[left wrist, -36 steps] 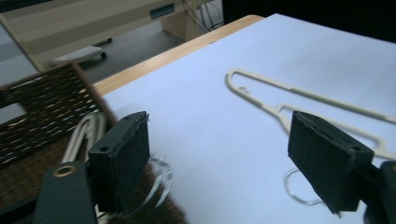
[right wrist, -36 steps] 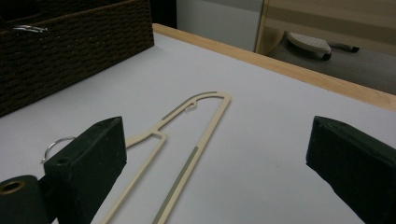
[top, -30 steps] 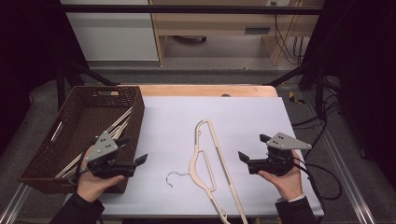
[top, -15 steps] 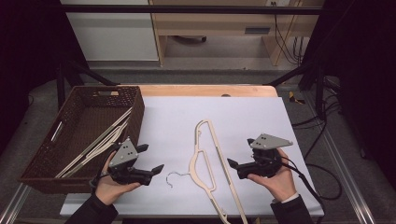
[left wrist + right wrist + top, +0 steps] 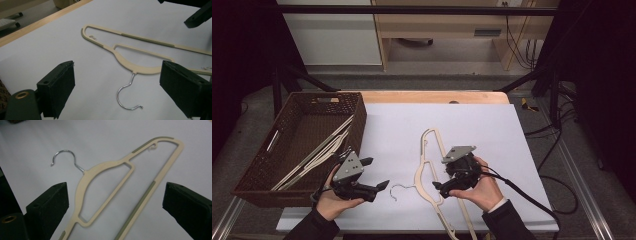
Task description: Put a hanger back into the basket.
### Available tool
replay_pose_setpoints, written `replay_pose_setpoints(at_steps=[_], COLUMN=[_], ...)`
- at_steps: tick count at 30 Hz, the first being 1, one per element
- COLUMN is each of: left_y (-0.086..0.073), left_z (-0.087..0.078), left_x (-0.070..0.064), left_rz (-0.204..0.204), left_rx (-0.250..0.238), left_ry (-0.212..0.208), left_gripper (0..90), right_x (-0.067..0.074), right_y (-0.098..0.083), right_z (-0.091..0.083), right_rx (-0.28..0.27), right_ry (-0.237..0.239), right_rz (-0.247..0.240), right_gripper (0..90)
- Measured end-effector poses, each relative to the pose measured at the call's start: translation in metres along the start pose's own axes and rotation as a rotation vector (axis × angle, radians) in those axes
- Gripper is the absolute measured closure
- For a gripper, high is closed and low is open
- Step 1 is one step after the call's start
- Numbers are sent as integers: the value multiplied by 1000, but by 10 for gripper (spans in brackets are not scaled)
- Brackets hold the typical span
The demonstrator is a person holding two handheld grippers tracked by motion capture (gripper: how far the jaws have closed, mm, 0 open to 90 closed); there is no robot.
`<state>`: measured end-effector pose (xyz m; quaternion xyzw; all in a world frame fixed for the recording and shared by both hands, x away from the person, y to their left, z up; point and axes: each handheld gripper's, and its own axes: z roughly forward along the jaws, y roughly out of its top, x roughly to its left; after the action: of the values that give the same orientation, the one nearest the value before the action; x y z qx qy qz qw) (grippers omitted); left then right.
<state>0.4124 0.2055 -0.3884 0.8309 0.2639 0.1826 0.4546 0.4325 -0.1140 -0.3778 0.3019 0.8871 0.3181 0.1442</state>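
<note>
A cream hanger (image 5: 417, 175) with a metal hook (image 5: 398, 189) lies flat on the white table (image 5: 482, 125). My left gripper (image 5: 376, 173) is low, just left of the hook, and open. In the left gripper view the hook (image 5: 127, 97) lies between the wide jaws of the left gripper (image 5: 119, 66), untouched. My right gripper (image 5: 443, 177) hovers over the hanger's middle, also open. In the right gripper view the hanger's shoulder (image 5: 100, 173) and bar run between the spread jaws of the right gripper (image 5: 117, 186), with no contact.
A brown woven basket (image 5: 357, 125) stands at the table's left with several cream hangers (image 5: 319, 152) inside. A wooden edge (image 5: 432, 96) runs along the far side. The right gripper's cable (image 5: 532, 200) trails off to the right.
The left gripper moved right, away from the basket, and lower toward the hook. The right gripper moved left until it came over the hanger.
</note>
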Motion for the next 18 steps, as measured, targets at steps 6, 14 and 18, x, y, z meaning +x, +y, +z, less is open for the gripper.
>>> replay_pose_setpoints(at_steps=[6,14,18], left_y=[0,0,0], left_z=[-1,-1,-2], left_x=[-2,-2,-1], left_rz=[6,5,1], left_rx=[3,10,4], left_ry=[-10,-11,-11], left_gripper=[122,114,112], right_x=[12,21,28], right_y=[9,17,19], right_z=[25,51,63], right_rx=[115,219,272], right_ry=[39,60,80], right_rz=[-45,-53,-68], right_gripper=[84,116,153])
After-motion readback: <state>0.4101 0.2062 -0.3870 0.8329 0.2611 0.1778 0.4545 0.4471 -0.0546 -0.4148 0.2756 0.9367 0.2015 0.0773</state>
